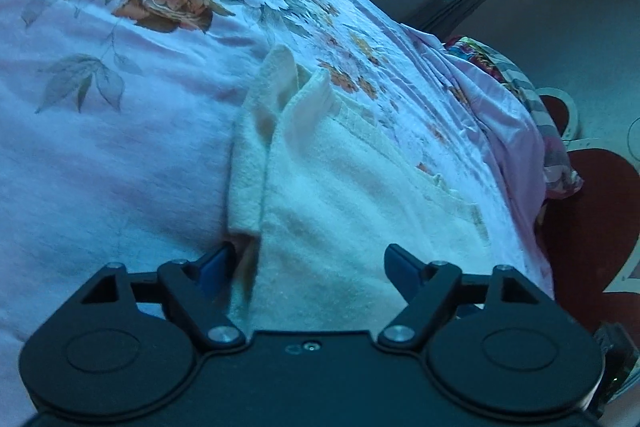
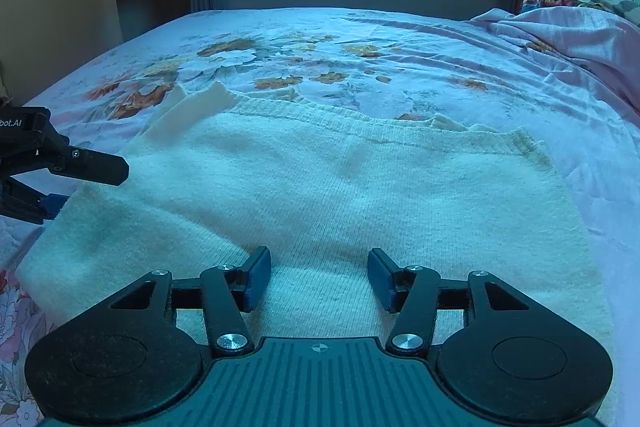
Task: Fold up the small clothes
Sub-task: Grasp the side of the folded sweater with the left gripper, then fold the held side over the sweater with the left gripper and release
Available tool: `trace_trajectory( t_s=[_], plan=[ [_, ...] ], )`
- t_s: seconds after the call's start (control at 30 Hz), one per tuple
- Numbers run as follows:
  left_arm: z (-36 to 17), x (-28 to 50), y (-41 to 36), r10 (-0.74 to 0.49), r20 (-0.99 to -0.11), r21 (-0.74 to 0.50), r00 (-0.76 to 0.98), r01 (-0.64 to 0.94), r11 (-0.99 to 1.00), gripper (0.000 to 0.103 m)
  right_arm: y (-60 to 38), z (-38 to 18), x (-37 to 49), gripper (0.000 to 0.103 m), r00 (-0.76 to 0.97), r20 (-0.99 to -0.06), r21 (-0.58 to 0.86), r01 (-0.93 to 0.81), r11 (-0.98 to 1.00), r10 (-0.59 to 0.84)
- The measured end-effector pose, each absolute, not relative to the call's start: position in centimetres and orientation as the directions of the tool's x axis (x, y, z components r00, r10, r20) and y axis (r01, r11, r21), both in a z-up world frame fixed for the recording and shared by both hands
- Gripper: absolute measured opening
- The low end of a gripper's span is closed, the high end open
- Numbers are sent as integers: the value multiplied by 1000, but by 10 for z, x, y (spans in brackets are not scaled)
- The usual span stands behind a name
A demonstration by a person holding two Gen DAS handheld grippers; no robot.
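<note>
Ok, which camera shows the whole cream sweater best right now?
The right wrist view: the cream sweater lies flat across the bedspread, nearly all in frame. The left wrist view shows only its left edge and folded sleeve, close up.

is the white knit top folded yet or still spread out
Partly folded: the white knit top lies mostly flat on the floral bedsheet, with one side strip doubled over onto the body.
</note>
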State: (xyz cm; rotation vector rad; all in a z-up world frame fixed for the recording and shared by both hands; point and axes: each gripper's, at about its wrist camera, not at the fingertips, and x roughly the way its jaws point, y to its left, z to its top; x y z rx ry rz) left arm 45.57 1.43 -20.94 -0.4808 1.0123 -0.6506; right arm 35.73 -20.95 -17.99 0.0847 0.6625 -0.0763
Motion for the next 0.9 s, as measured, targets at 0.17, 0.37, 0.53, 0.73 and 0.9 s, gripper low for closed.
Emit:
trace_trajectory(
  t_s=[0.17,0.37,0.53,0.73,0.9],
  plan=[
    [-221,469,7,-738,-581,-692,343,271,670,59,-212,-181,359,56,791,-611,65,100,993,-40],
    [-227,472,-12,-722,-589,-672,364,277,687,23,-208,-170,362,56,812,-581,48,93,994,-49],
    [-218,467,-16,-702,-598,-649,387,281,707,15,-196,-174,386,56,799,-592,-54,91,994,-105],
    [-171,454,-43,-723,-563,-614,402,383,691,14,-207,-184,392,56,779,-624,-19,71,997,-67],
    [-131,429,-110,-746,-559,-560,362,499,662,14,-259,-163,345,56,827,-563,230,156,961,0]
  ],
)
